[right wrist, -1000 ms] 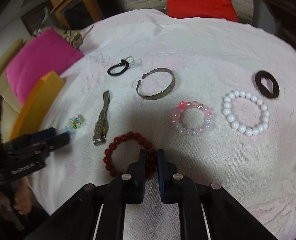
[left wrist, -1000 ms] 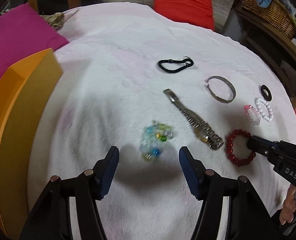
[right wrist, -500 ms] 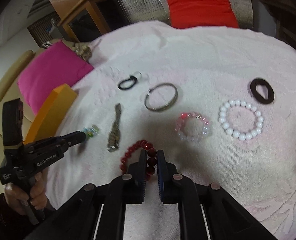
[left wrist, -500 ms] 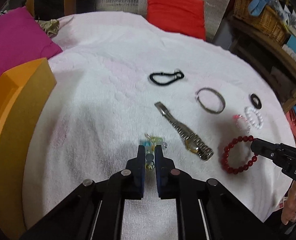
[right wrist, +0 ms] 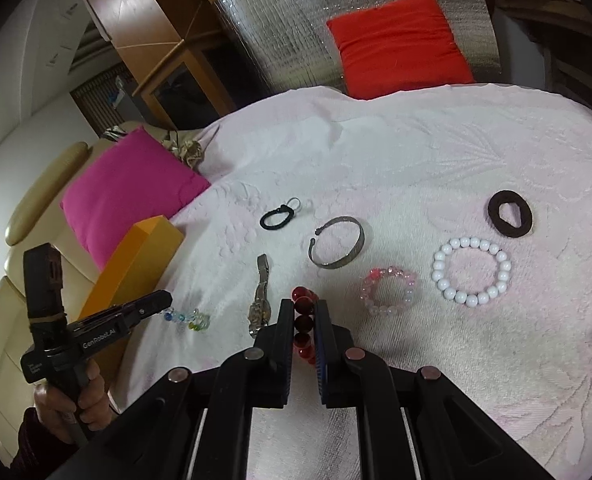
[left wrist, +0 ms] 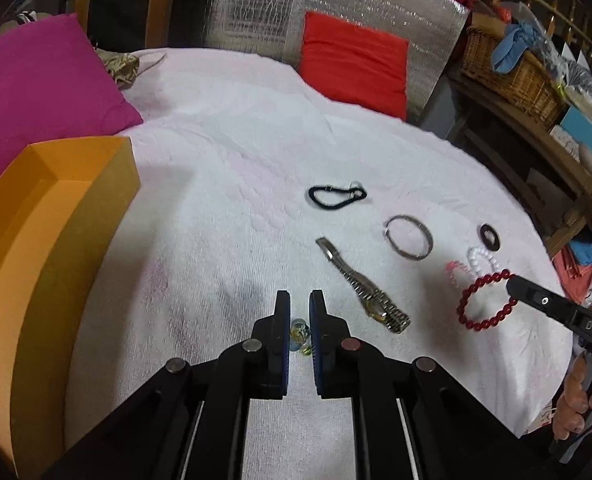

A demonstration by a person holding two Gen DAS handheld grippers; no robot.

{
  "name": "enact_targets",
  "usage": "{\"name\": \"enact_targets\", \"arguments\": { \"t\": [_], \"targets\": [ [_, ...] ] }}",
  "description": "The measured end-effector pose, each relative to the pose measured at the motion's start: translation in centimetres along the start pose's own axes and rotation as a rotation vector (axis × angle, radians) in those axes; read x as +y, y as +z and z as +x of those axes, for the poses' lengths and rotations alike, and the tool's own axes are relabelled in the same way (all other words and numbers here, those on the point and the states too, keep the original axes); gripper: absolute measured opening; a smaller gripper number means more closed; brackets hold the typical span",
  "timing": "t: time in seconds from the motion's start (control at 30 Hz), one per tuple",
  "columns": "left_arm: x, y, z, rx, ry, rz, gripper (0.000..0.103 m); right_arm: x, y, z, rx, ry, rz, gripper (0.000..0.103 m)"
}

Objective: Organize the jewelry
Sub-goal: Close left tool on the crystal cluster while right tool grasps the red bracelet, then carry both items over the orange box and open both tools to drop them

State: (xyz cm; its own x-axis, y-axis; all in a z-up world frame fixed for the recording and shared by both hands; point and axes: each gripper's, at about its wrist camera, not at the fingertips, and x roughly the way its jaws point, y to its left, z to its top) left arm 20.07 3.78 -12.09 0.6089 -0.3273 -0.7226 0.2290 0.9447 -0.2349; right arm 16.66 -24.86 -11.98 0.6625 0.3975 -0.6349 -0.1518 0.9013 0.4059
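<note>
My left gripper (left wrist: 299,300) is shut on the multicolour glass-bead bracelet (left wrist: 299,330); the bracelet hangs from its tip in the right wrist view (right wrist: 186,317). My right gripper (right wrist: 304,308) is shut on the red bead bracelet (right wrist: 303,322), which dangles from its tip in the left wrist view (left wrist: 484,300). On the white towel (left wrist: 224,184) lie a metal watch (left wrist: 362,286), a silver bangle (left wrist: 409,237), a black cord loop (left wrist: 336,196), a pink bead bracelet (right wrist: 388,290), a white bead bracelet (right wrist: 471,271) and a dark ring (right wrist: 510,208).
An open orange box (left wrist: 48,240) stands at the towel's left edge. A magenta cushion (left wrist: 36,92) lies behind it and a red cushion (left wrist: 354,60) at the back. A wicker basket (left wrist: 512,68) sits on a wooden shelf at right.
My left gripper closed on the glass-bead bracelet and lifted it. My right gripper, shut on the red bracelet, rose with it off the towel.
</note>
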Motion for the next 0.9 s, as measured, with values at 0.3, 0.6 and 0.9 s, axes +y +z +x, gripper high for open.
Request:
{"name": "enact_targets", "arguments": {
  "t": [0.3, 0.6, 0.9],
  "targets": [
    [-0.3, 0.5, -3.9, -0.090, -0.049, -0.009, 0.009, 1.6, 0.1, -0.4, -0.026, 0.047, -0.014, 0.011],
    [1.3, 1.2, -11.2, -0.196, 0.009, -0.056, 0.009, 7.5, 0.3, 0.8, -0.016, 0.128, -0.086, 0.011],
    [9.3, 0.7, -18.7, -0.253, 0.170, -0.147, 0.009, 21.4, 2.7, 5.5, 0.040, 0.299, -0.208, 0.011]
  ]
}}
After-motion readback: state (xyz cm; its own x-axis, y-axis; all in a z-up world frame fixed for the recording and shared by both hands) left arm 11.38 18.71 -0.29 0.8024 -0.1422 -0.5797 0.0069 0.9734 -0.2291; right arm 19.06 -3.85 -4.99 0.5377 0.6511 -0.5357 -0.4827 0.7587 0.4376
